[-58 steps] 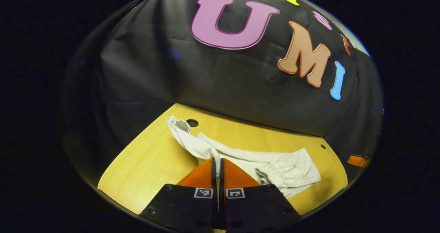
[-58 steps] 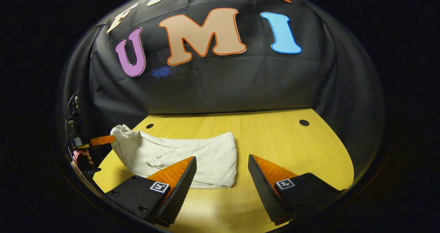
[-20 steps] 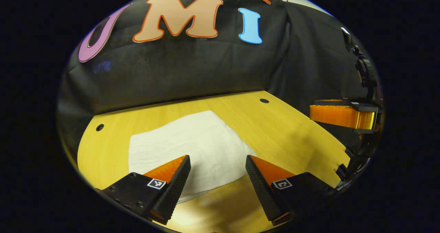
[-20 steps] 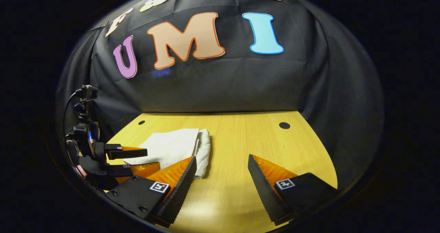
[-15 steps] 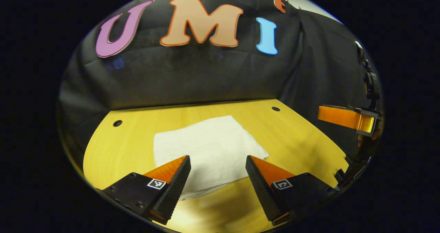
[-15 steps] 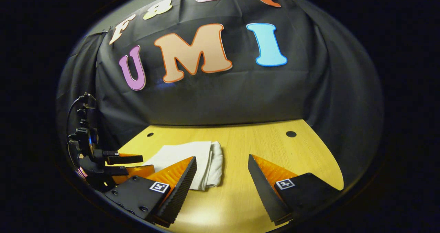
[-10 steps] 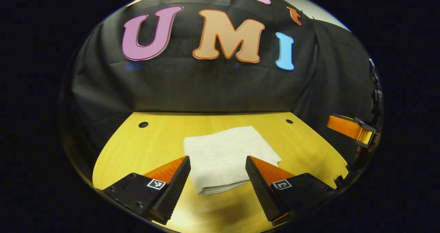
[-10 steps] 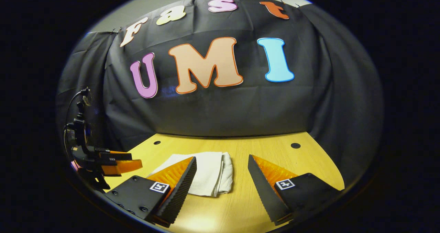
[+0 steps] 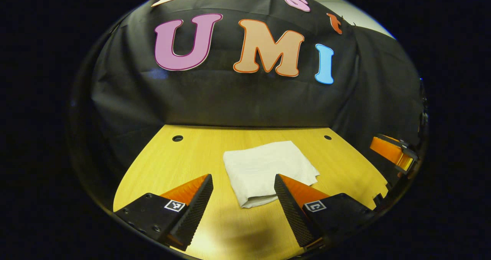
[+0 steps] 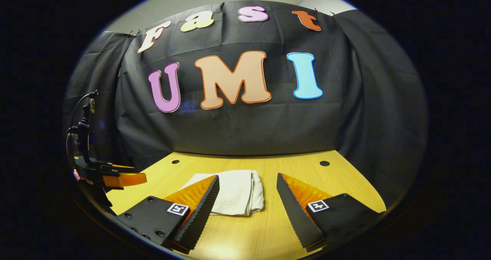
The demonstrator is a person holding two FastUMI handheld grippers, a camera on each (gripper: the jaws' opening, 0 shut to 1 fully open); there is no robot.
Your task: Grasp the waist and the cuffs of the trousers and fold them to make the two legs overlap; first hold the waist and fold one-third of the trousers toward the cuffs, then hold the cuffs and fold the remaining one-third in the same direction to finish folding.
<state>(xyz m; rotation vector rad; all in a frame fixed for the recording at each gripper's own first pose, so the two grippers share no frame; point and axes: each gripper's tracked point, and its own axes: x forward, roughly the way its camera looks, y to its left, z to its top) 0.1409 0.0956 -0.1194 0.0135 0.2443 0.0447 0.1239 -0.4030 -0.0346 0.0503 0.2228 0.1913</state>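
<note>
Left gripper view: the left gripper (image 9: 243,183) hangs above the table (image 9: 180,164) at the bottom of the frame, jaws wide apart and holding nothing. The trousers (image 9: 268,170), a white folded packet, lie flat on the table at centre, just beyond the fingertips and closer to the right finger. At the right edge, the right gripper (image 9: 391,152) juts in; its jaw state cannot be told here.

Right gripper view: the right gripper (image 10: 247,187) sits at the bottom, jaws wide and empty. The trousers (image 10: 234,193) lie lower centre, their layered edge facing right, partly behind the left finger. The left gripper (image 10: 119,177) shows at the left edge, above the table (image 10: 307,168).
</note>
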